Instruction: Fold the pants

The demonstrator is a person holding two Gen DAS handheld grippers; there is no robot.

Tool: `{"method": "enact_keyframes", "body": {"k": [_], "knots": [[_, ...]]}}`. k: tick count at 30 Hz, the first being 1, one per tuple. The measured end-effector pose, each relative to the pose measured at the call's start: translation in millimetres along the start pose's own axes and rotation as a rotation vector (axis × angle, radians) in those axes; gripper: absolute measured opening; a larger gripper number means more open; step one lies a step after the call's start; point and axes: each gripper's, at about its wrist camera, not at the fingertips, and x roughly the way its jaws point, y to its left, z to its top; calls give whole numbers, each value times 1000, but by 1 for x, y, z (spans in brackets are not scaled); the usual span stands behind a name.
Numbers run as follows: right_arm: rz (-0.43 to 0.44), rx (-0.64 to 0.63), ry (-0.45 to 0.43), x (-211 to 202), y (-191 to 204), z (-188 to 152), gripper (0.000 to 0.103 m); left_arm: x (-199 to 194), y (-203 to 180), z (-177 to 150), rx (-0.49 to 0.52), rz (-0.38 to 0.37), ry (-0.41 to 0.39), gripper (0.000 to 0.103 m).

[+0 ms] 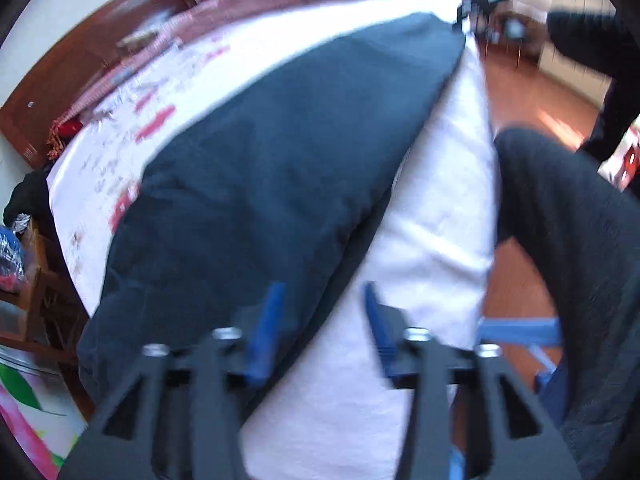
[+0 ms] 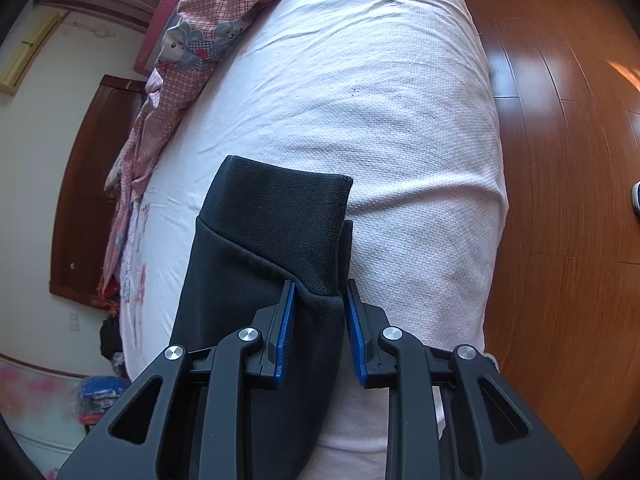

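The dark navy pants lie lengthwise on the white bed sheet, stretching away to the far end. My left gripper hovers open over the near edge of the pants; its blue pads hold nothing, and this view is blurred. In the right wrist view the ribbed cuff of a pant leg lies doubled over on the sheet. My right gripper is shut on the bunched fabric just below that cuff.
A pink checked quilt is heaped along the bed's far side by the wooden headboard. Wooden floor runs along the bed's right edge. A person's dark-clothed leg and sleeve are at the right.
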Motion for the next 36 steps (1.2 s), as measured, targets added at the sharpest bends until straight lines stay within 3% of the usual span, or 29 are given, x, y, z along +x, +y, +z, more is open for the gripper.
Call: {"method": "enact_keyframes", "body": {"k": [2, 4, 5, 7, 8, 9, 12, 13, 14, 16, 18, 19, 22, 24, 28, 32, 36], "knots": [[32, 38, 8, 0, -6, 2, 24, -11, -2, 14, -44, -16, -78, 93], [42, 34, 2, 0, -7, 1, 24, 0, -5, 35, -76, -16, -121, 93], [40, 30, -5, -1, -6, -1, 24, 16, -6, 45, -90, -26, -113, 92], [14, 19, -12, -2, -2, -2, 21, 44, -7, 53, -118, -132, -54, 87], [3, 12, -12, -2, 1, -2, 18, 59, -10, 51, -136, -190, 10, 71], [-10, 3, -12, -3, 4, -2, 18, 74, -20, 44, -118, -215, 85, 67], [-33, -29, -12, -6, 12, 1, 15, 74, -50, 27, 100, -113, 57, 70], [-30, -34, -19, -9, 14, 1, 14, 72, -50, 28, 97, -117, 55, 70], [-12, -26, -25, -12, 14, 0, 14, 67, -41, 32, 35, -149, 53, 71], [1, -47, -34, -20, 21, 0, 14, 52, -19, 40, -101, -143, 32, 75], [18, -68, -41, -28, 28, 1, 14, 25, 3, 46, -215, -96, -54, 95], [17, -80, -45, -32, 32, 1, 14, 11, 11, 46, -265, -52, -99, 95], [-30, -174, -70, -40, 56, -3, 14, -14, 31, 43, -377, -28, -152, 96], [-60, -243, -92, -44, 75, -8, 14, -23, 39, 38, -436, 34, -164, 96], [-98, -411, -127, -51, 122, -26, 14, -33, 57, 15, -606, 67, -168, 96], [-99, -649, -161, -60, 182, -70, 14, -40, 85, -12, -731, 129, -174, 96], [-93, -973, -196, -71, 237, -159, 14, -45, 109, -29, -826, 174, -190, 96]]}}
